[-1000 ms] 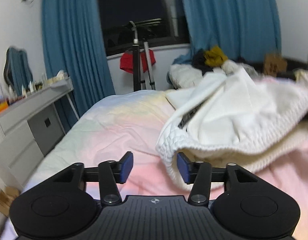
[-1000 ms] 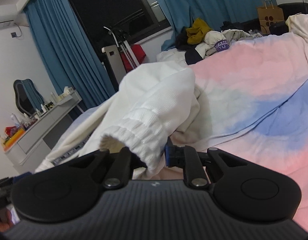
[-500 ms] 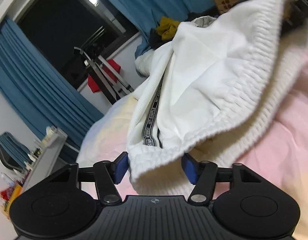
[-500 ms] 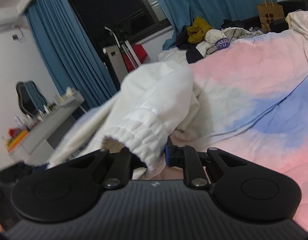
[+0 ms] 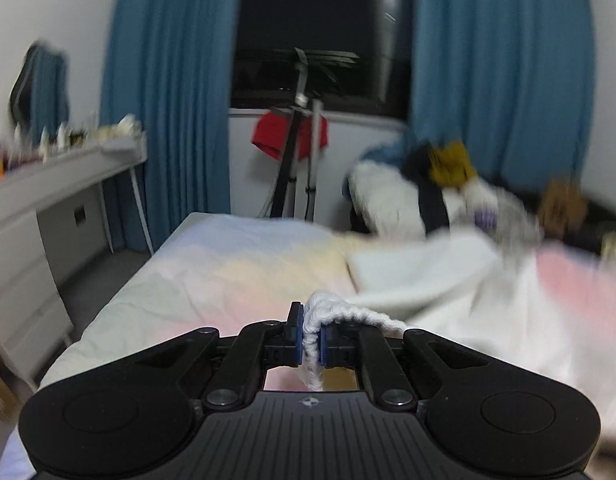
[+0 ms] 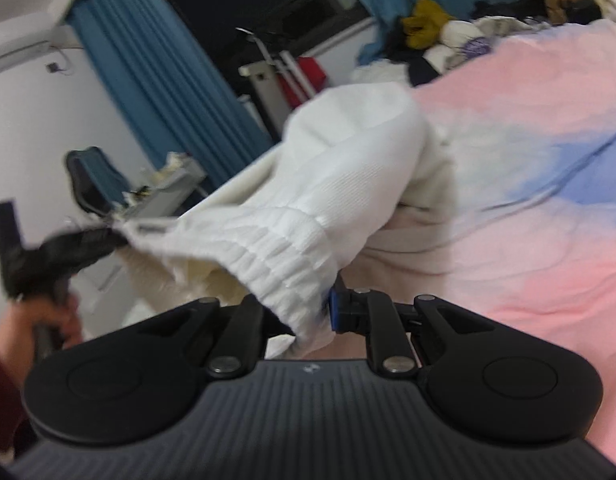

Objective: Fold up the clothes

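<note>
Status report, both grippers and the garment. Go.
Left gripper just closed, clamped on white garment's ribbed hem. Right gripper shut on same garment's ribbed edge. Garment partly lifted off bed. Nothing in the way.

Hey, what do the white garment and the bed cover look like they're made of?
White garment: looks like soft matte ribbed knit, probably cotton fleece; its band shows raised ribs. Bed cover: smooth, thin woven fabric, likely cotton, matte, with fine creases and pastel pink-blue dye. Blur leaves the fibre uncertain.

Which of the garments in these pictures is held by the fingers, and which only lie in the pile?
The white ribbed garment spread across the bed is held, by both grippers. The mustard-yellow and dark clothes lie untouched in the far pile.
</note>
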`<state>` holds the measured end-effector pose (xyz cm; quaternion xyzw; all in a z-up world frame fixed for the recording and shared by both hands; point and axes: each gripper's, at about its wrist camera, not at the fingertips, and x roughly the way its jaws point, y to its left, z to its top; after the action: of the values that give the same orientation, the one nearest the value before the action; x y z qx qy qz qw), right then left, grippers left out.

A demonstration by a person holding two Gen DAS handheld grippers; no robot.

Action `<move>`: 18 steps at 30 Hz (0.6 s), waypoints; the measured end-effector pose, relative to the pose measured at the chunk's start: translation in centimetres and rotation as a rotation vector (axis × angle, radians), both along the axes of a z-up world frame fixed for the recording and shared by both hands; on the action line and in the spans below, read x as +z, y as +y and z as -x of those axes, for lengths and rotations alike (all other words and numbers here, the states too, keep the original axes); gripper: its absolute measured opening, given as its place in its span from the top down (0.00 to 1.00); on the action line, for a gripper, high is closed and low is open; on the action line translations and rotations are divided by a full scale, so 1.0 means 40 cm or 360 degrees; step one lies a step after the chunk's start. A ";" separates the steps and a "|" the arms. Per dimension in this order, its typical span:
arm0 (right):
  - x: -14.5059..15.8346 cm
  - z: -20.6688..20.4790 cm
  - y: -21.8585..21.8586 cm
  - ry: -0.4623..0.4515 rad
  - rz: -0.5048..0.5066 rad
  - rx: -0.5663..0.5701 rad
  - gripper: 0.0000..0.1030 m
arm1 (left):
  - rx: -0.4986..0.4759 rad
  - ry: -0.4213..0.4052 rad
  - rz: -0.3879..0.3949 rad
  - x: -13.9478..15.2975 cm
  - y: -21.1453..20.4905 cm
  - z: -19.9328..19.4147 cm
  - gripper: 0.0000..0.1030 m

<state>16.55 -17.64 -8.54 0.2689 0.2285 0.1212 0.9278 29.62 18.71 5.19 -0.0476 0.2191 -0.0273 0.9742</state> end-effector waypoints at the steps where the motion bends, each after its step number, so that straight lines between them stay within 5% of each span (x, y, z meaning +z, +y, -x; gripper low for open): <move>1: 0.009 -0.001 0.027 -0.0028 -0.0010 0.0036 0.85 | 0.0014 -0.0018 0.0054 0.037 0.032 -0.017 0.93; 6: 0.030 -0.052 0.208 -0.0109 -0.0163 0.0240 0.85 | 0.0081 -0.0075 0.0023 0.167 0.156 -0.124 0.93; 10: 0.015 -0.125 0.373 -0.0171 -0.0287 0.0435 0.85 | 0.0182 -0.0016 -0.0009 0.166 0.292 -0.234 0.93; 18: -0.173 -0.289 0.583 0.0111 -0.0149 0.0694 0.86 | 0.0387 0.0332 0.0011 -0.145 0.533 -0.371 0.92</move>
<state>28.10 5.70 -15.45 0.2599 0.3071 0.3200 0.8578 44.47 40.03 -0.59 -0.0797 0.3116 0.0953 0.9420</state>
